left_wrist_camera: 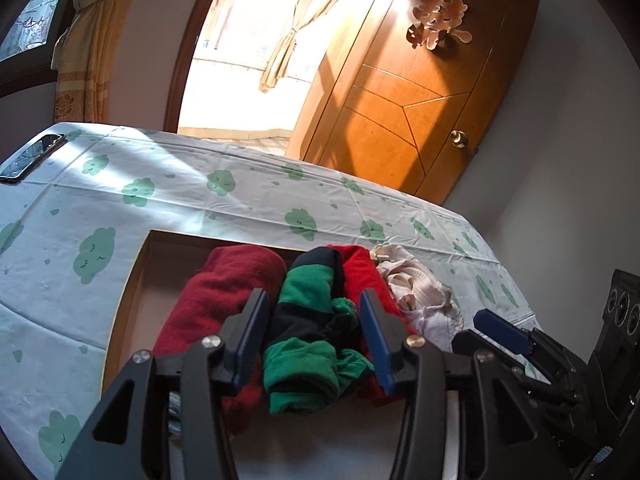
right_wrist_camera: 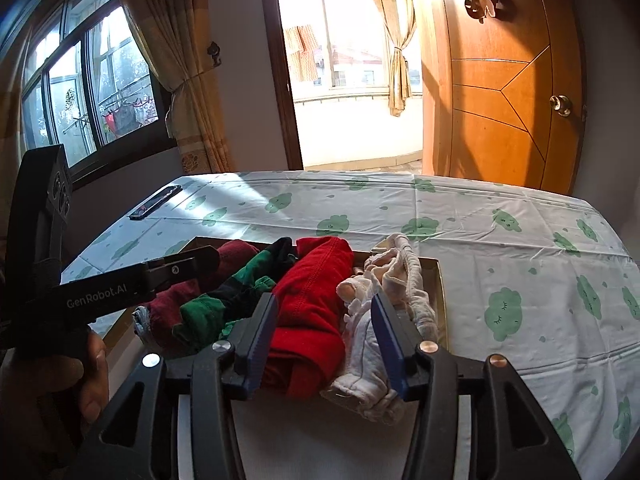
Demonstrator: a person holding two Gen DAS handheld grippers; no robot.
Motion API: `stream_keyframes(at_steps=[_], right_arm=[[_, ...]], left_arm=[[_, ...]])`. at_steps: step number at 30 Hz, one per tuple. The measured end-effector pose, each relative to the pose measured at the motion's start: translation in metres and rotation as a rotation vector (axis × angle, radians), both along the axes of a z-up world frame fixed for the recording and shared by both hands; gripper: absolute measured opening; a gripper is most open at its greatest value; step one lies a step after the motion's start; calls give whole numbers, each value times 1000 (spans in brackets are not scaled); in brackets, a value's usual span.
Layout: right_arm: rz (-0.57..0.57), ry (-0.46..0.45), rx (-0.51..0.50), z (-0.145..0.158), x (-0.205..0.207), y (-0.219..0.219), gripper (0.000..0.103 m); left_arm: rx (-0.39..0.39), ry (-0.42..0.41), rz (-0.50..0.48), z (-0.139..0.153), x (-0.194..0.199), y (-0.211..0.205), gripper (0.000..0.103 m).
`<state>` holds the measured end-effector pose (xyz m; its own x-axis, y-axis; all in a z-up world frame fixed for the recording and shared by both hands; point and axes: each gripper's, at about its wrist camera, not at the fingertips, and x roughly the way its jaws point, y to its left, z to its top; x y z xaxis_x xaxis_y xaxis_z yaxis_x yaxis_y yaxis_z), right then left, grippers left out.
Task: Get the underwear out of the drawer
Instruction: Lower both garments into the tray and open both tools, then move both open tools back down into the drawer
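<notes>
While both grippers hang over the near end of the drawer point(left_wrist_camera: 132, 276), neither one has actually clamped anything. That drawer is a shallow cardboard-looking tray sitting on a table covered with a pale cloth printed with green clouds point(left_wrist_camera: 224, 204), toward the near edge of the tabletop. Inside, packed side by side, are four rolled pieces of underwear: a dark red roll point(left_wrist_camera: 216, 296) on the left, a green and black striped one point(left_wrist_camera: 308, 320) next to it, a bright red one point(right_wrist_camera: 312, 320), and a crumpled white and cream piece point(right_wrist_camera: 384, 292) up against the drawer's right wall. Left gripper point(left_wrist_camera: 316, 336) has its blue-padded fingers point(left_wrist_camera: 374, 336) spread apart, straddling the striped roll, and from what I can see the pads aren't pressing on it. Right gripper point(right_wrist_camera: 324, 340) is likewise parted, with the bright red roll and part of the white piece sitting between its fingers point(right_wrist_camera: 262, 332), not squeezed as far as I can tell. In the right wrist view you can also see a hand point(right_wrist_camera: 90, 376) gripping the left tool's handle. Way over at the far left corner of the tabletop lies a dark phone point(left_wrist_camera: 32, 156). Behind the table there's a wooden door point(right_wrist_camera: 512, 92) and a sunlit doorway with tied curtains point(right_wrist_camera: 398, 76).
</notes>
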<state>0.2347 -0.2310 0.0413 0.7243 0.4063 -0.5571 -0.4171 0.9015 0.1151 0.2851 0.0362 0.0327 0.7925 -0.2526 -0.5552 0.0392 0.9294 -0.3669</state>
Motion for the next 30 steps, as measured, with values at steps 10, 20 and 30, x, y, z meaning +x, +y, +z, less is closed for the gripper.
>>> stream_keyframes(at_steps=[10,20,30], right_arm=[[87,-33,-7,7,-67,-12,59],[148,-55,-21,1,-133,-31,66],[192,-8,-29,-27,-176,-45,66]], left_arm=[[61,-51,-45,13,-48,-3,56],[72,-67,-100,12,-101,-8,58],[103,-42,-164,-12,-152,-17,62]])
